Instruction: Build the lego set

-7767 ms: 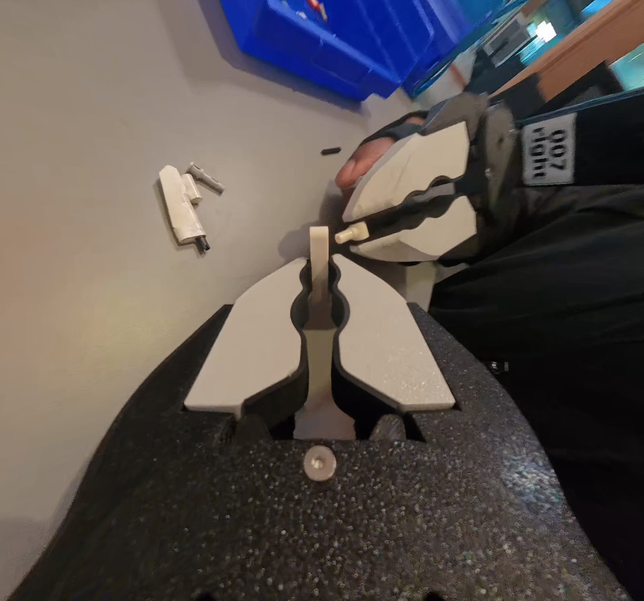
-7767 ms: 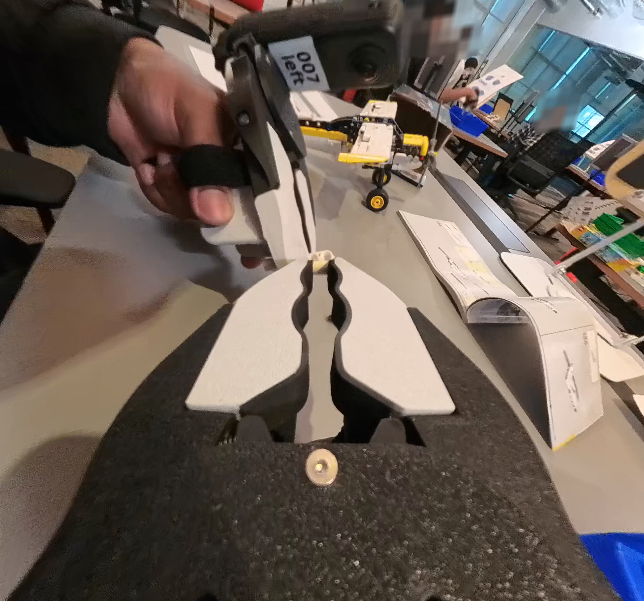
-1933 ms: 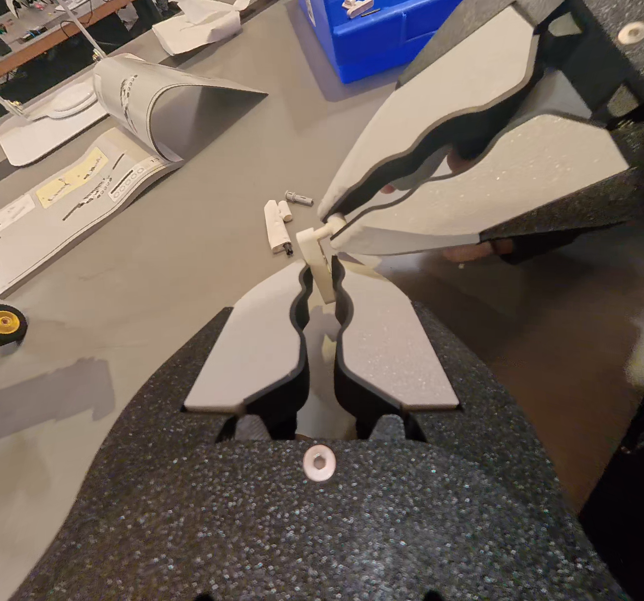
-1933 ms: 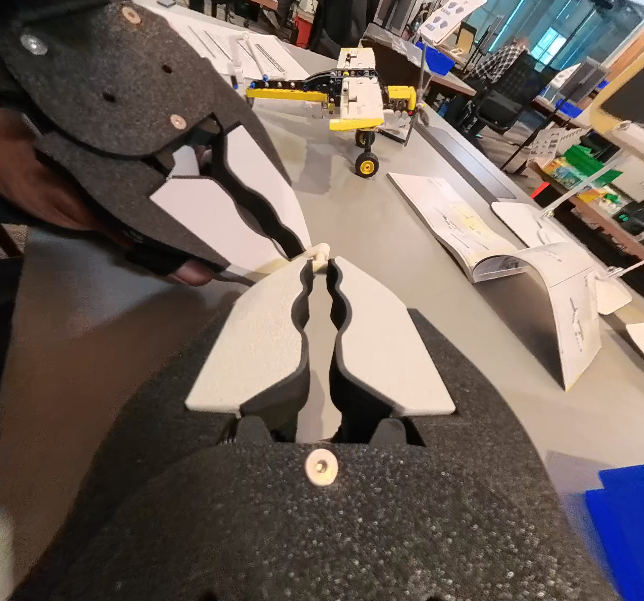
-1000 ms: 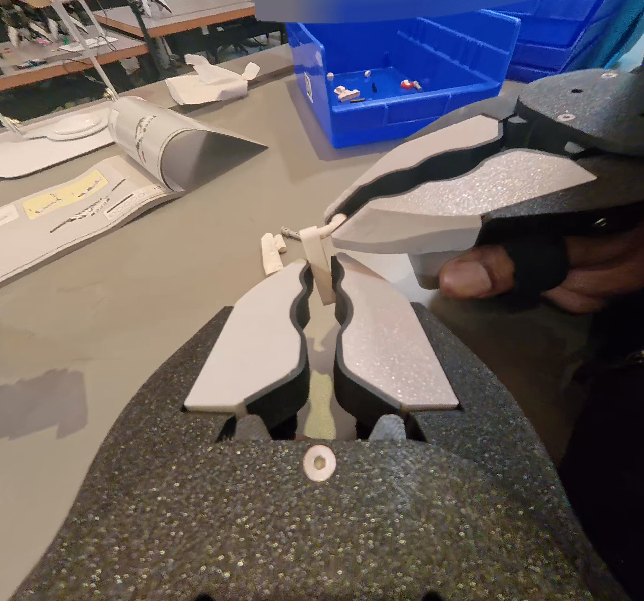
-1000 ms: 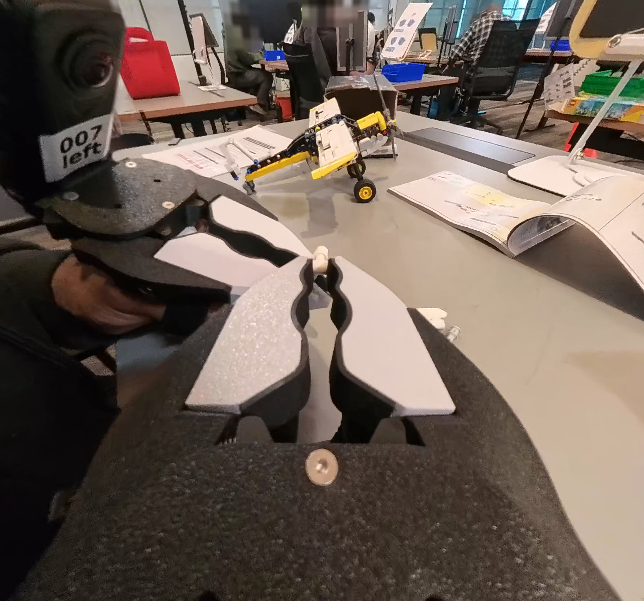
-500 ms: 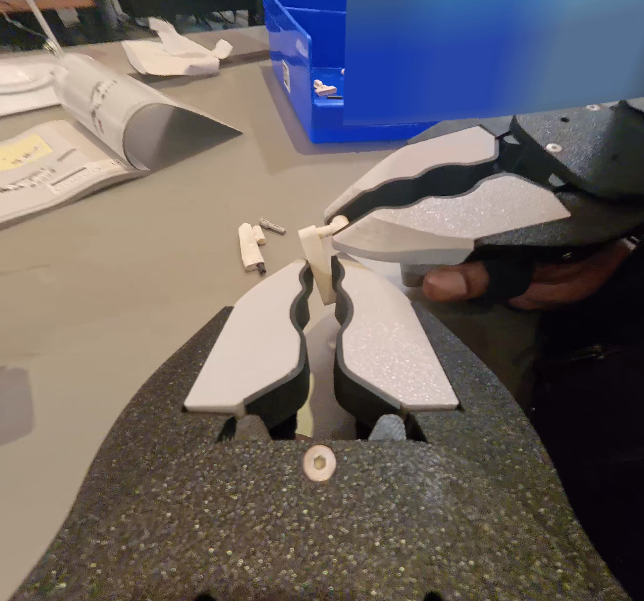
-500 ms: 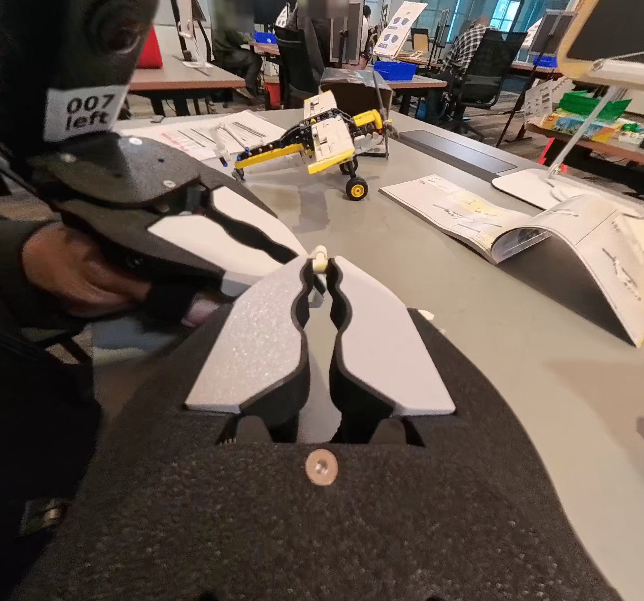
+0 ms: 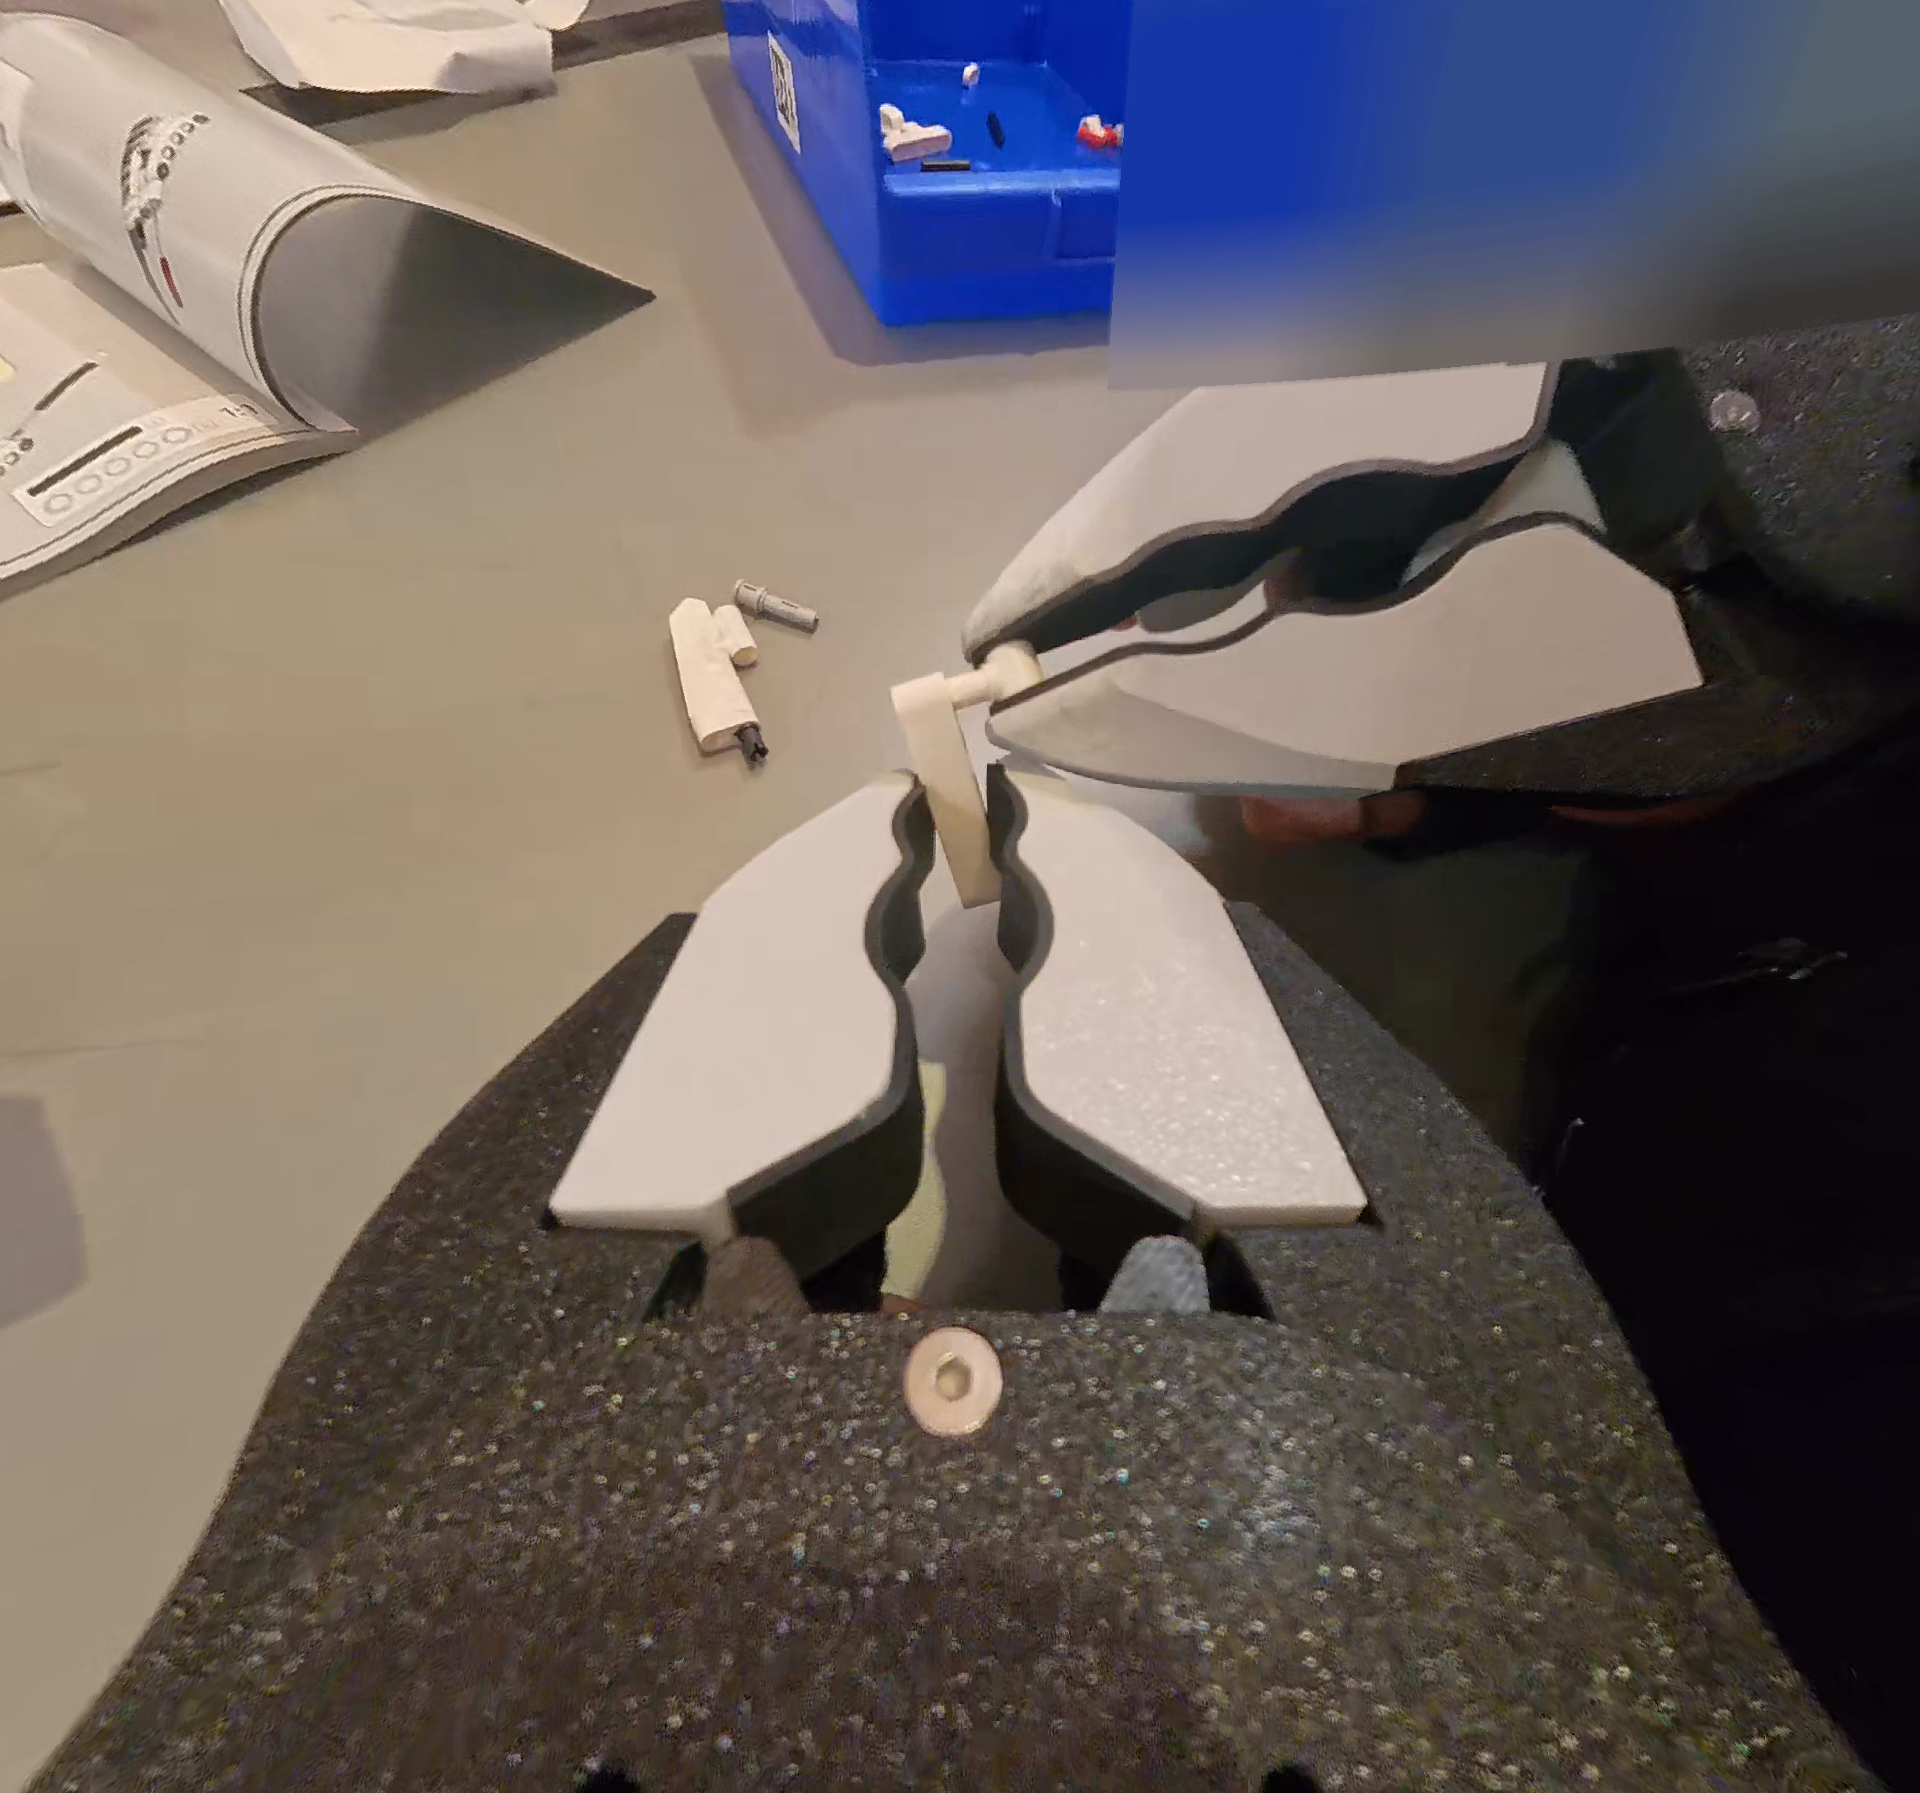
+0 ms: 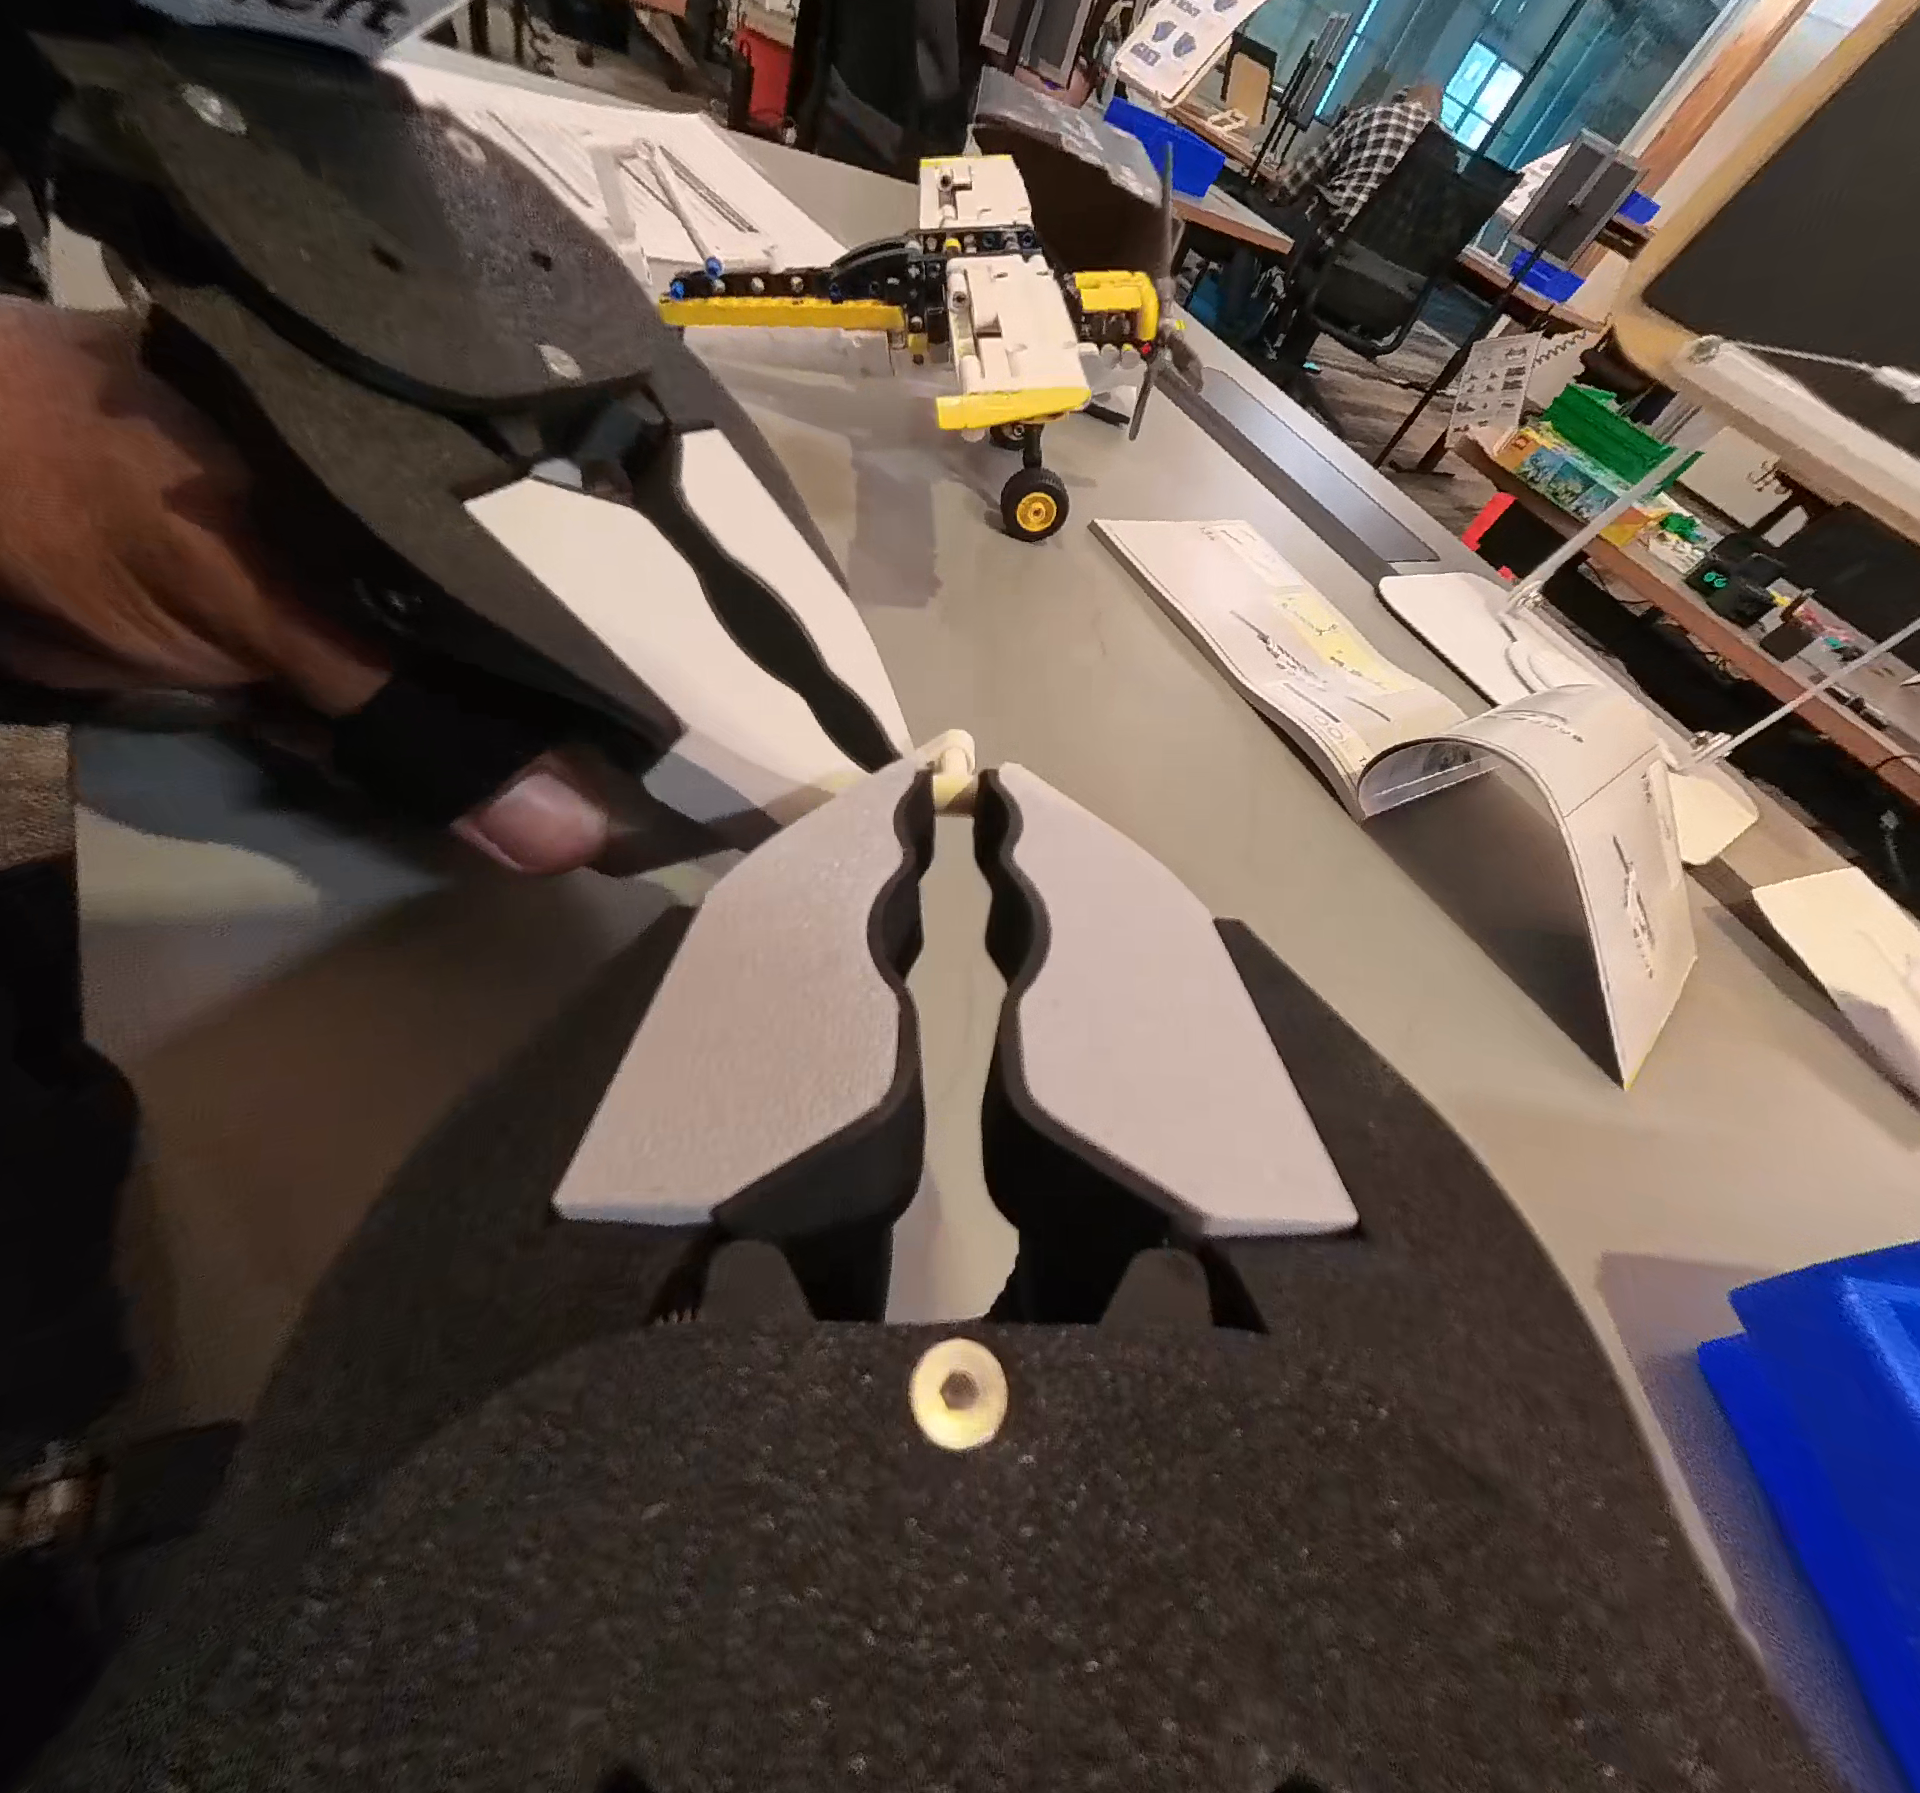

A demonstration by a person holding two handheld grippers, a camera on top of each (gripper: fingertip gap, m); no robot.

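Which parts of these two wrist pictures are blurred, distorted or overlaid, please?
Left wrist view: sharp around the cream beam and loose parts; a smooth blue overlay hides the upper right. Right wrist view: the hand at left is motion-smeared, the toy plane fairly crisp; wide-angle bending curves the table edges.

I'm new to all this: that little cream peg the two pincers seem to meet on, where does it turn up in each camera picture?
Left wrist view: the cream peg sits right of centre, pinched at the right gripper tips, its end plugged into a cream beam that the left gripper clamps.
Right wrist view: the peg is at centre, between the fingertips.
Shared landmark: the open instruction booklet.
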